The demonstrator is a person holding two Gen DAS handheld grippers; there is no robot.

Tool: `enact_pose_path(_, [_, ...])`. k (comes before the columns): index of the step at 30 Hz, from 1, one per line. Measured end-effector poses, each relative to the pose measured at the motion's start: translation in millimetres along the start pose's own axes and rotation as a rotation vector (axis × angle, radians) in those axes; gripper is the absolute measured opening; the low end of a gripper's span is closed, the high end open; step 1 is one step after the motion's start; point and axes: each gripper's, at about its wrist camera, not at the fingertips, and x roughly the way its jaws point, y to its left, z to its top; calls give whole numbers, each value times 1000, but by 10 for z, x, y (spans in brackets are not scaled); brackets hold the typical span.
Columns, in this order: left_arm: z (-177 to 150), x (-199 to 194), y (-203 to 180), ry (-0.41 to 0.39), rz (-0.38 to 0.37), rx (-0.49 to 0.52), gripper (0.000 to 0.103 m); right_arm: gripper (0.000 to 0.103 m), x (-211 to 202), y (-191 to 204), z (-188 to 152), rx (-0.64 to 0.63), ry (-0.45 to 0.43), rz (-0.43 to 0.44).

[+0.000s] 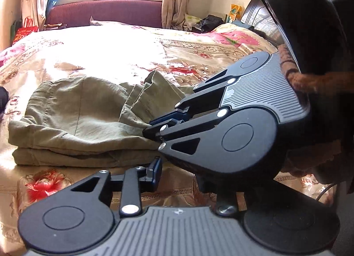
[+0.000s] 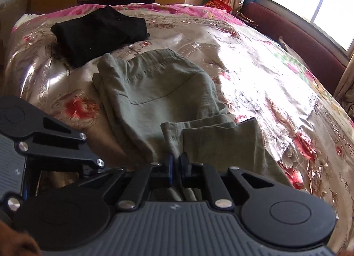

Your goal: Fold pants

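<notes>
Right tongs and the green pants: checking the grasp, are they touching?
Touching. The right wrist view shows the right tongs shut on the hem of the green pants.

A bed [image 2: 254, 61] carries everything — its glossy beige coverlet printed with red and pink flowers. Folded olive-green pants [image 2: 154, 92] lie near the middle of it, hem ends toward the near edge. Beyond them to the far left lies a folded black garment [image 2: 99, 32], just apart.

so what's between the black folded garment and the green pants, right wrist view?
Only bare floral bedspread between the black garment and the green pants; they lie apart. Shows in the right wrist view.
</notes>
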Motion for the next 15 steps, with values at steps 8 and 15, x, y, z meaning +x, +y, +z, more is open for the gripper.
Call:
enact_pose_path(8, [-51,-18,27,8,-6,-23,50,14,-20,-221,1,123,-14,-81])
enact_pose_path(15, [-8,1,178,2,-20,-56,50,28,267,-208,85,185,10,-81])
